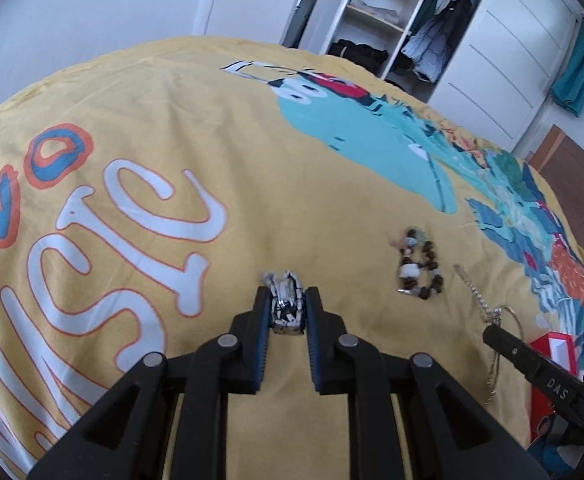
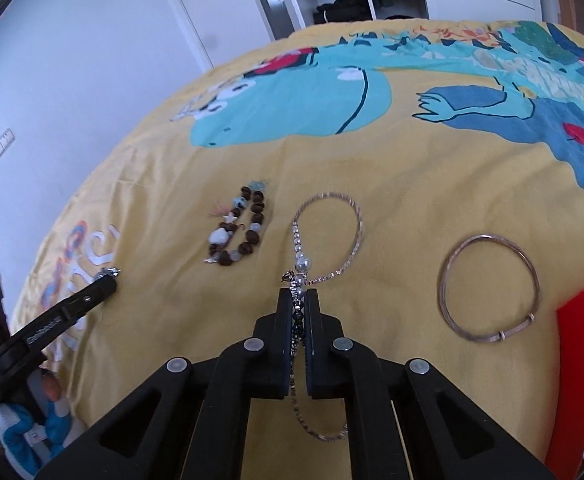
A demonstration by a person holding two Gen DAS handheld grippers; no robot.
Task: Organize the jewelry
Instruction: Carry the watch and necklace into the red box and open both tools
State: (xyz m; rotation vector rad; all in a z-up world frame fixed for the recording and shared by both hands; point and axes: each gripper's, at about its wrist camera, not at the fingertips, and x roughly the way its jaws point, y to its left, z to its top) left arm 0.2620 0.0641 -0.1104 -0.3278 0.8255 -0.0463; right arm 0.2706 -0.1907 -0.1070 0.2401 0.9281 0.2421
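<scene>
Left hand-held gripper (image 1: 287, 300) is pinching a black-and-white bracelet (image 1: 285, 300); right hand-held gripper (image 2: 300, 300) is pinching a pearl chain (image 2: 324, 236), likely bound for the red box (image 2: 572, 360).

A bed is covered by a yellow bedspread (image 2: 392, 184) printed with a turquoise cartoon creature and large white lettering. On it are laid a brown-and-white beaded bracelet (image 2: 237, 232), a thin chain necklace with pearl beads (image 2: 328, 236) just to its right, and a rose-gold bangle (image 2: 490, 288) further right. A red box (image 2: 572, 380) is seen at the right edge.
</scene>
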